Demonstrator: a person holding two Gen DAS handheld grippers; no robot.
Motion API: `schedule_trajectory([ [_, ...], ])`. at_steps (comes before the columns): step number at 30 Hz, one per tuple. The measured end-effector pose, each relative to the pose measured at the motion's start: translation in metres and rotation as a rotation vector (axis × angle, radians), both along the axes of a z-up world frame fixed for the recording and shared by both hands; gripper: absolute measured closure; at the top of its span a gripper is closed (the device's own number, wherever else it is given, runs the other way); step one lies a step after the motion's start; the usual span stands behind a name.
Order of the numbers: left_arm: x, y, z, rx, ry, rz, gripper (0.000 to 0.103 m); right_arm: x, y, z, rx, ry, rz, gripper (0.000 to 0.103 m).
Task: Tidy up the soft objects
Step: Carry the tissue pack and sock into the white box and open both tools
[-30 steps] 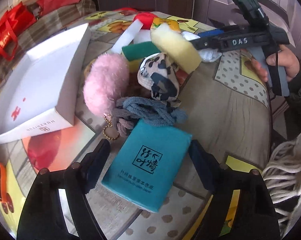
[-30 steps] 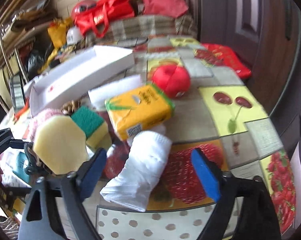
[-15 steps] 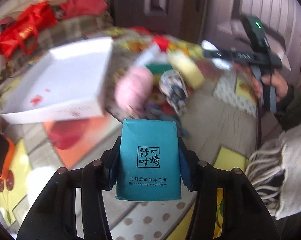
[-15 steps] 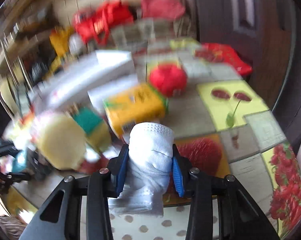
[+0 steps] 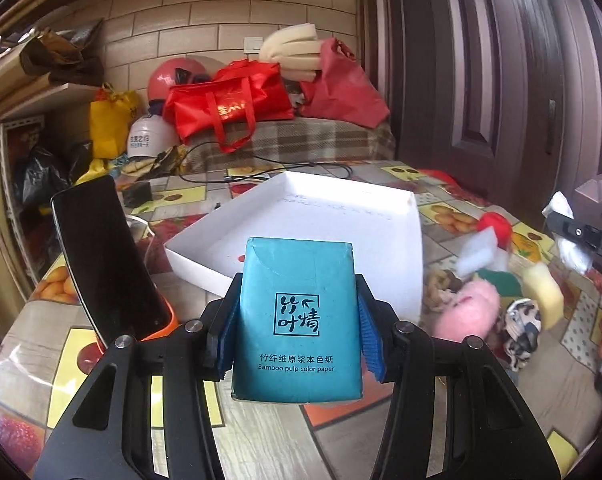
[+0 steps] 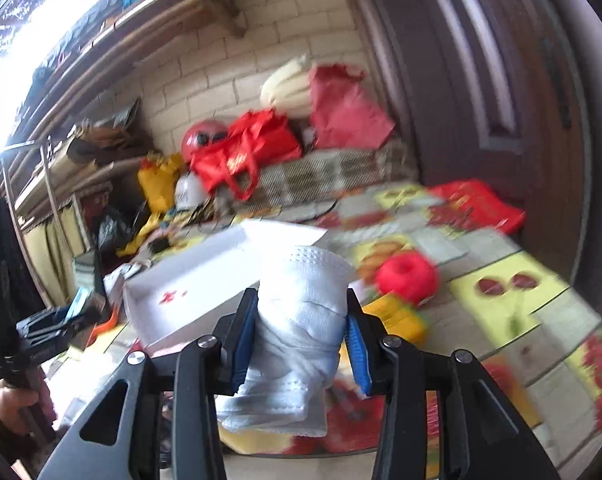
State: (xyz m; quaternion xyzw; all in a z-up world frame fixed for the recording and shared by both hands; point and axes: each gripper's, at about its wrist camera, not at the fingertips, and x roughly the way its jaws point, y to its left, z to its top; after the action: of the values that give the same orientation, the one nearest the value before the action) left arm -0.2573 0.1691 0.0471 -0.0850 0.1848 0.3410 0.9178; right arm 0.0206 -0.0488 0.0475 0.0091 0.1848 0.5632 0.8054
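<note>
Left gripper (image 5: 297, 332): jaws drawn partway in, blue pads clamped on both sides of one teal tissue pack (image 5: 297, 316), held upright clear of the table (image 5: 557, 392). Jaws have just been closing, pack between them.

Right gripper (image 6: 299, 338): jaws likewise partway in, grasping one white rolled cloth (image 6: 301, 320), lifted, lower end hanging loose below the pads. Jaws also just closed onto it.

One white box (image 5: 405, 264), open, lies just beyond both grippers.

Left view only: dark phone (image 5: 101, 264) on a stand to the left; to the right, one pink pompom (image 5: 467, 314), yellow sponge (image 5: 543, 294), patterned cloth (image 5: 519, 326).

Right view only: yellow pack (image 6: 399, 316) and red ball (image 6: 407, 280), right of its jaws; image blurred.
</note>
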Motion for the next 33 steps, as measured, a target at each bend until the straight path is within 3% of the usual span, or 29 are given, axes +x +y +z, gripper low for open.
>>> schedule_trajectory([
  [9, 0.008, 0.034, 0.002, 0.037, -0.032, 0.104, 0.053, -0.086, 0.06, -0.006, -0.069, -0.144, 0.232, 0.062],
  [16, 0.022, 0.072, 0.003, 0.042, -0.048, 0.145, 0.053, -0.126, 0.108, -0.013, -0.105, -0.135, 0.347, 0.062],
  [25, 0.059, 0.114, -0.001, -0.029, 0.014, 0.15, 0.053, -0.094, 0.159, -0.018, -0.102, -0.099, 0.172, 0.063],
  [33, 0.095, 0.124, -0.004, -0.055, 0.061, 0.128, 0.053, -0.044, 0.182, -0.021, -0.144, -0.015, 0.039, 0.061],
])
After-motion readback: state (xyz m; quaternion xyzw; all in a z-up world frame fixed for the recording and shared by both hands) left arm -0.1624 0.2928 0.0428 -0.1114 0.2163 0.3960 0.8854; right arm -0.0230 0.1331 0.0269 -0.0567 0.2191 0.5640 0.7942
